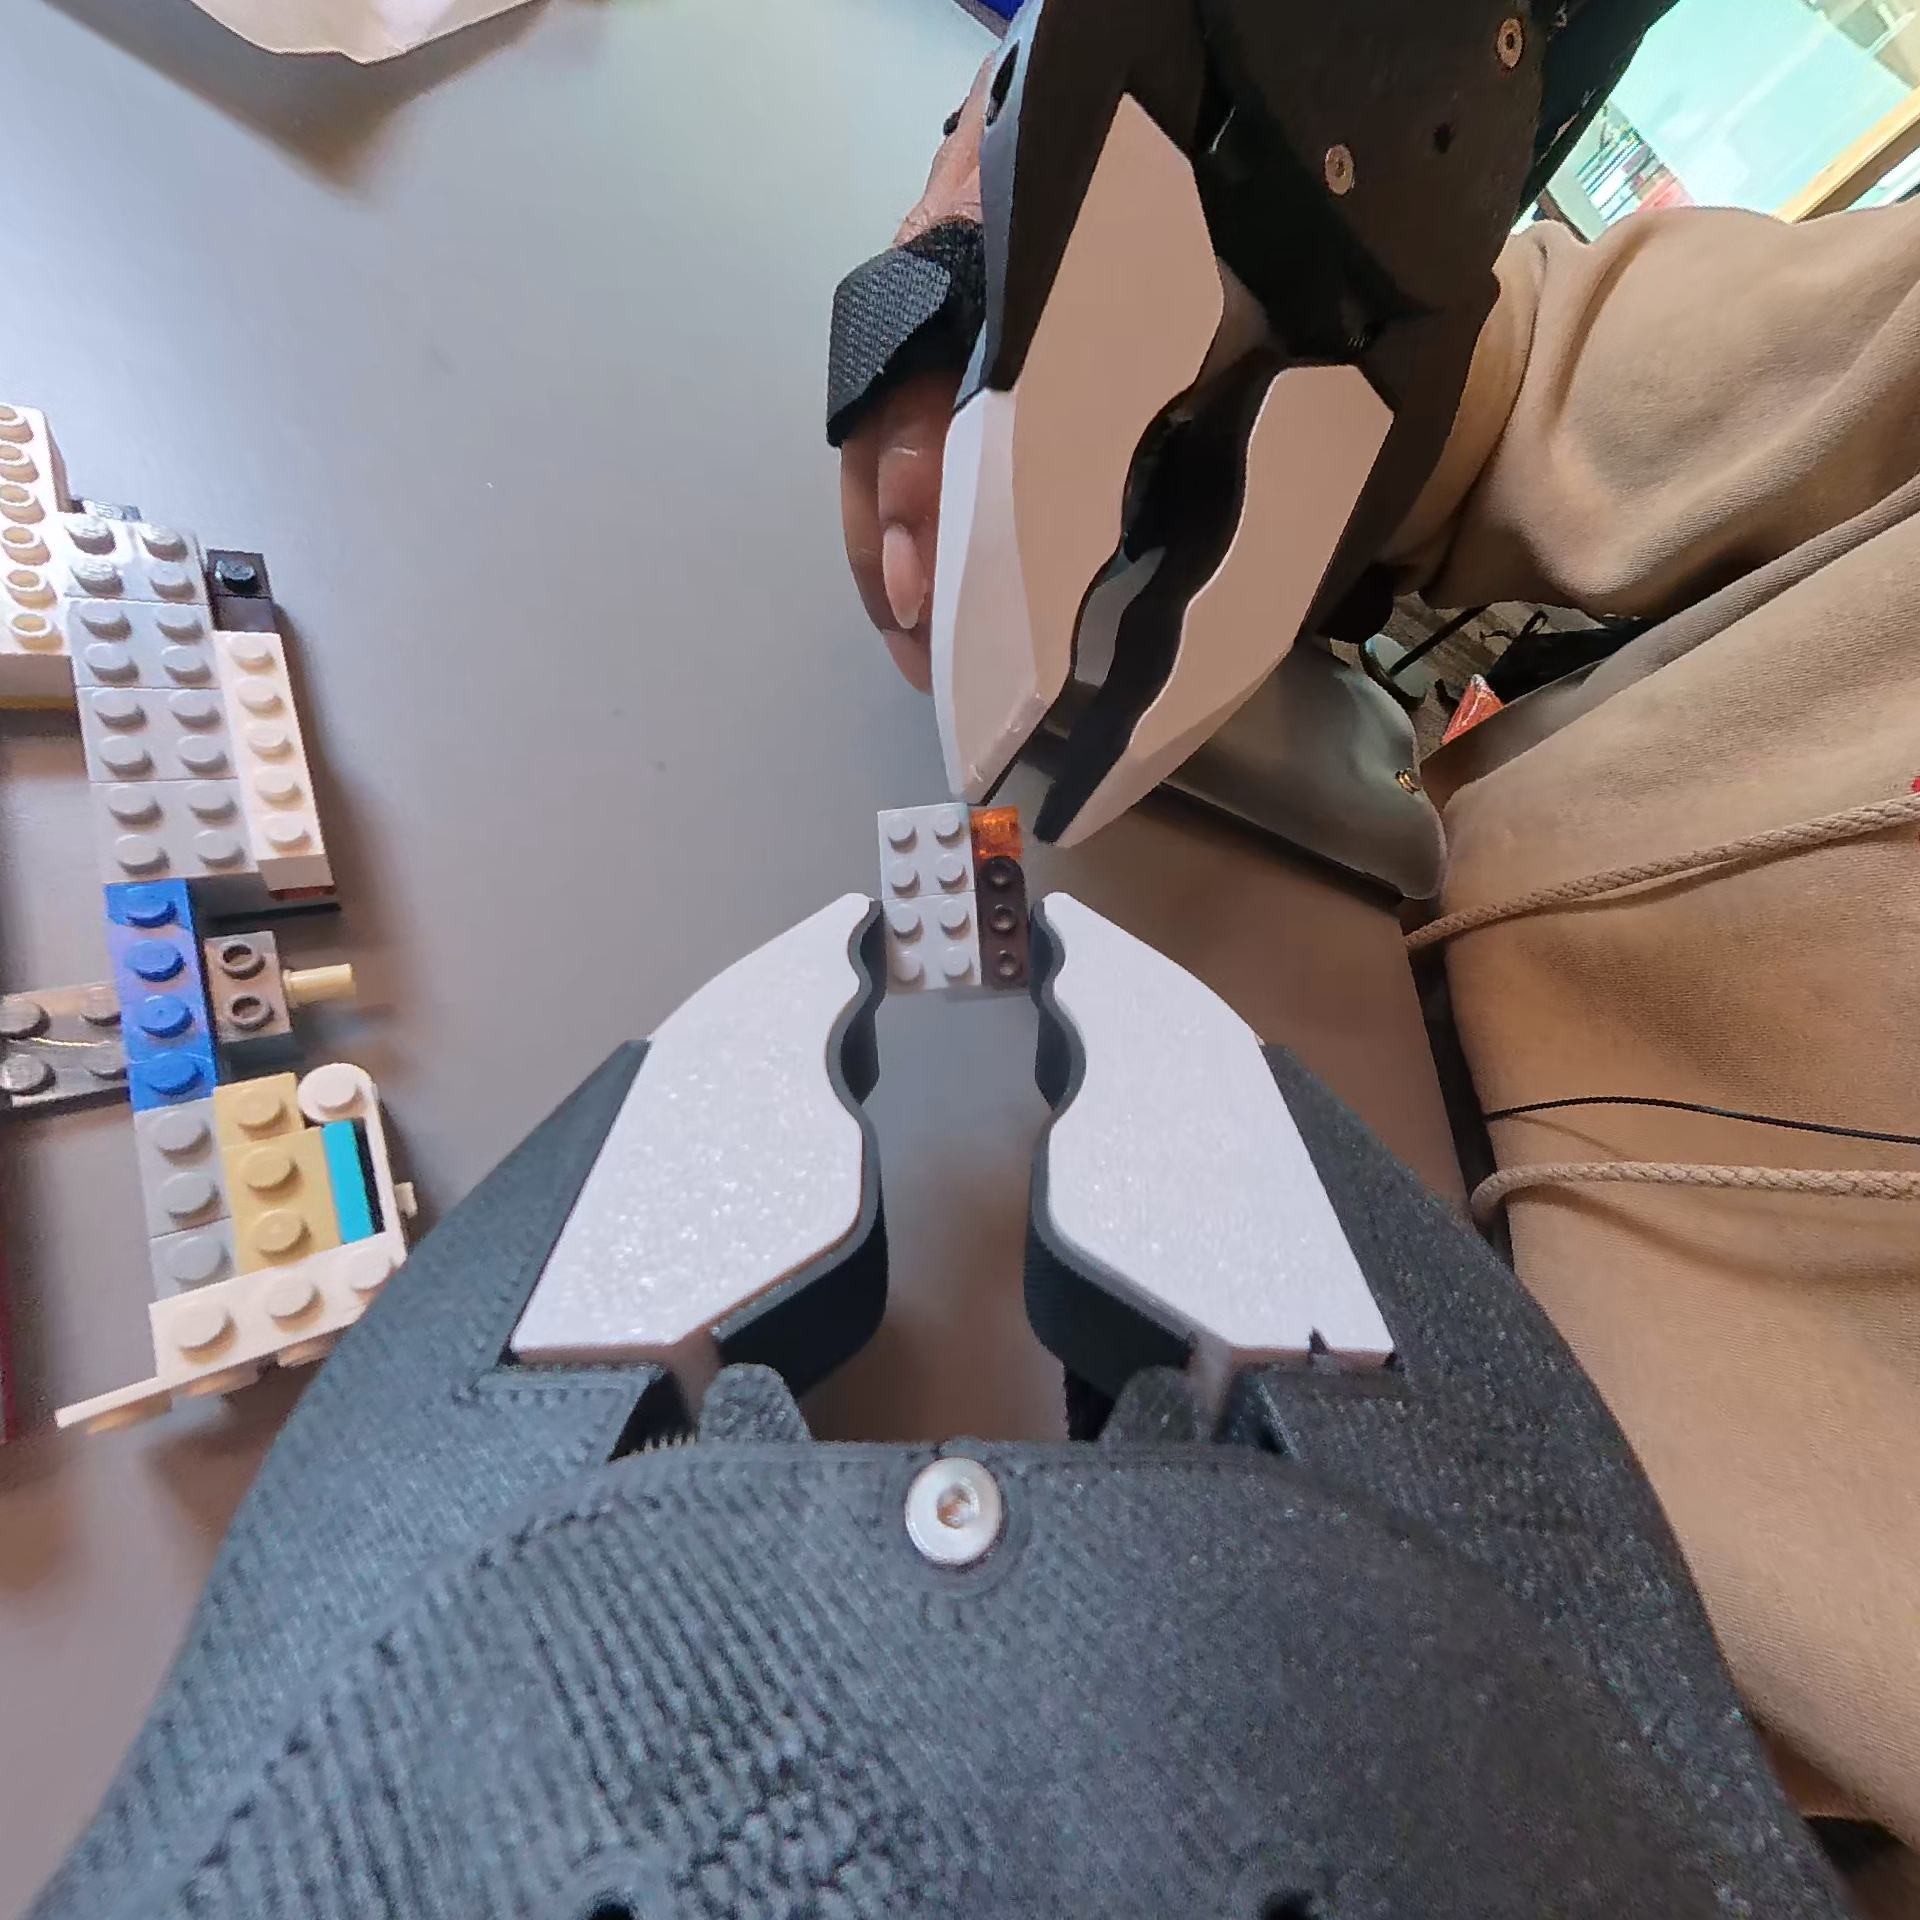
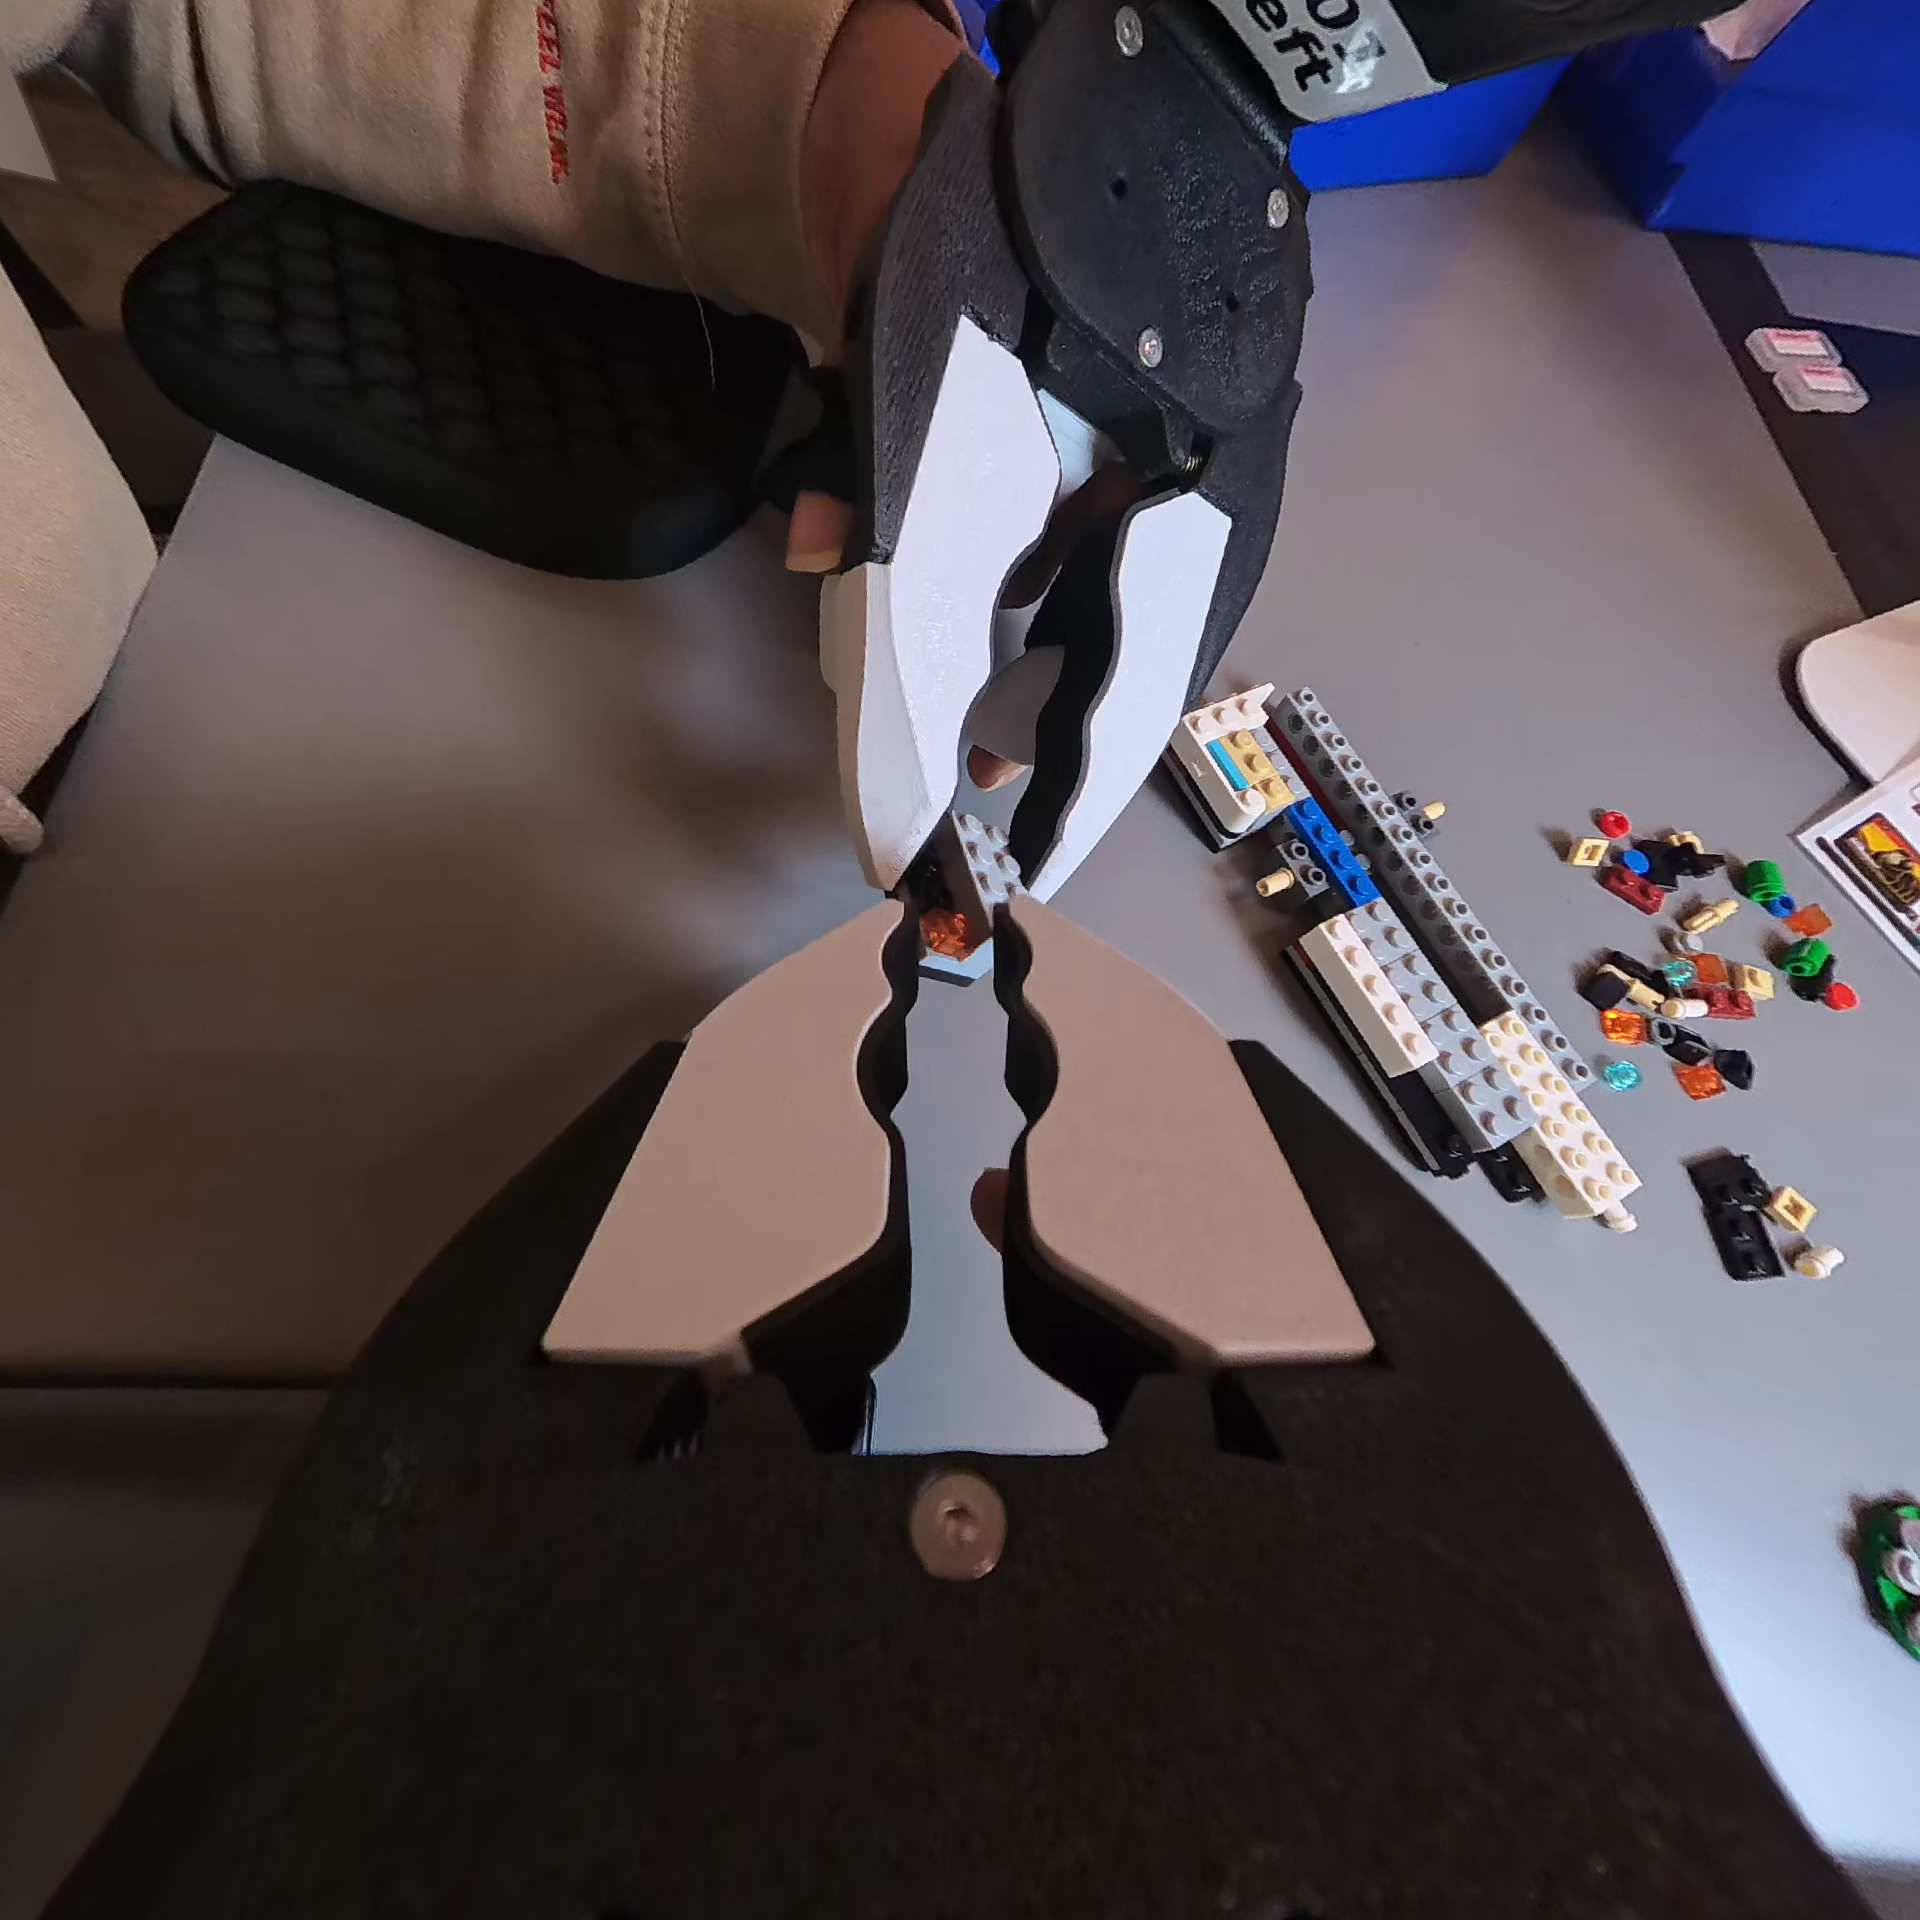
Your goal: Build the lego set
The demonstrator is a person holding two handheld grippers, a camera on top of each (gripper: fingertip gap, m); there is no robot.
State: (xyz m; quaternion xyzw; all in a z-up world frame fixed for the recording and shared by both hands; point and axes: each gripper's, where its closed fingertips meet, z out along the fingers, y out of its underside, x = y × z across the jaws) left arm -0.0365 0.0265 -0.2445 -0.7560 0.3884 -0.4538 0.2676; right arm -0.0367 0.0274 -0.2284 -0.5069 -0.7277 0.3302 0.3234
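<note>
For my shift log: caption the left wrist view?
Left gripper clamps a small brick piece; right gripper touches its orange end.

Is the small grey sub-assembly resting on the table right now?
No: the left gripper holds the small grey sub-assembly in the air, clear of the table.

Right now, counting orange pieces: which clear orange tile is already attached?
The clear orange tile atop the small grey-and-black assembly in the left gripper; others lie loose.

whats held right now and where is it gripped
The left gripper holds a small grey-and-black brick assembly by its two long sides, at the near end. The right gripper sits at its orange-tile end; whether it pinches there cannot be told.
</note>
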